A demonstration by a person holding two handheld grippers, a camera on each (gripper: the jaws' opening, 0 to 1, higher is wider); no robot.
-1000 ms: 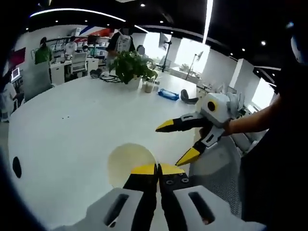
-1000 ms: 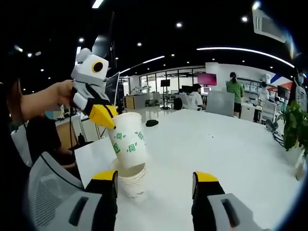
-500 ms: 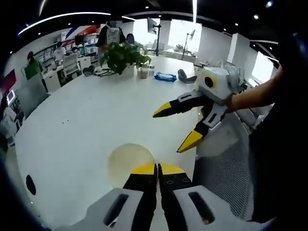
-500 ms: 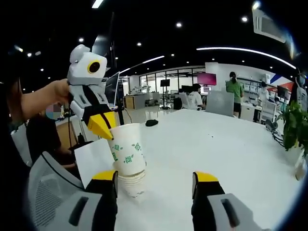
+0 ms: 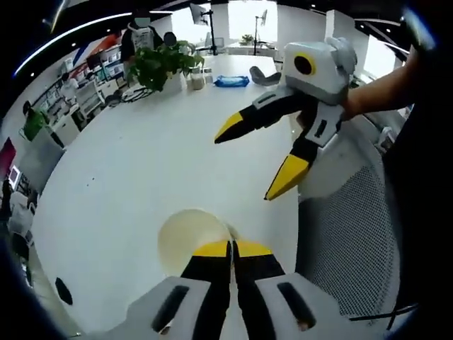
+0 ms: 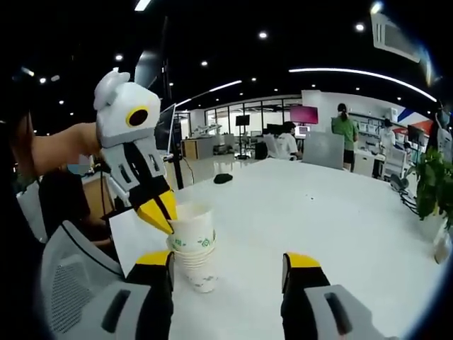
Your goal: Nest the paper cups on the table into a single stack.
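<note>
The stack of paper cups [image 6: 194, 253] stands upright on the white table [image 6: 340, 234], close to the table edge and beside a sheet of paper [image 6: 134, 237]. All places below are given from this stack.

In the right gripper view, the left gripper [image 6: 160, 212] comes down from above on the stack's left side. Its yellow tips are pressed together on the rim of the top cup [image 6: 191, 225], which sits deep in the stack with only its upper band and green marks showing. In the left gripper view the same pinch is seen from above: the two jaws meet at the edge of the open mouth of the cup [image 5: 191, 237]. The wall between the tips is too thin to see clearly, so the grip on the rim is probably there but not certain.

The right gripper [image 5: 251, 152] is spread wide and holds nothing. It hangs in the air beyond the stack and well apart from it.

The long axis of the stack is vertical, so the top cup can only go further down or come up along this line. The left gripper is clearly the nearer one, directly over the rim. The nesting looks almost finished; the next move would likely be to let go of the rim and lift straight up, so that the stack is not tipped toward the table edge.
</note>
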